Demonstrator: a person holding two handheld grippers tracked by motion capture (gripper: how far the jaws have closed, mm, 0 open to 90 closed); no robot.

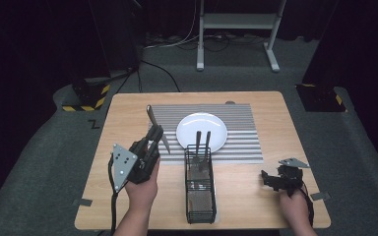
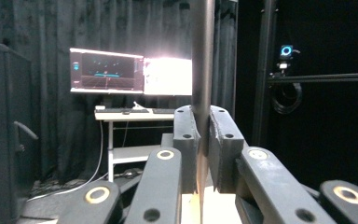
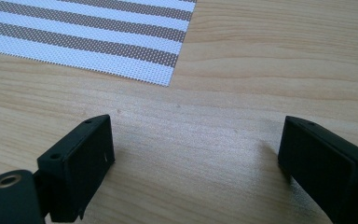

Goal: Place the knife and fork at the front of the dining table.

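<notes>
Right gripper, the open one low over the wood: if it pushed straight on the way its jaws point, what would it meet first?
Probably bare wooden table top first; the right gripper tilts down at it. Further along, the striped woven placemat's corner lies left of centre. Depth is uncertain.

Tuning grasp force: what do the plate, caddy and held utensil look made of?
Plate: probably glazed ceramic, white and glossy. Caddy: black wire mesh, likely coated metal. Utensil in the left tongs: apparently polished steel, a grey shaft with a sheen.
</notes>
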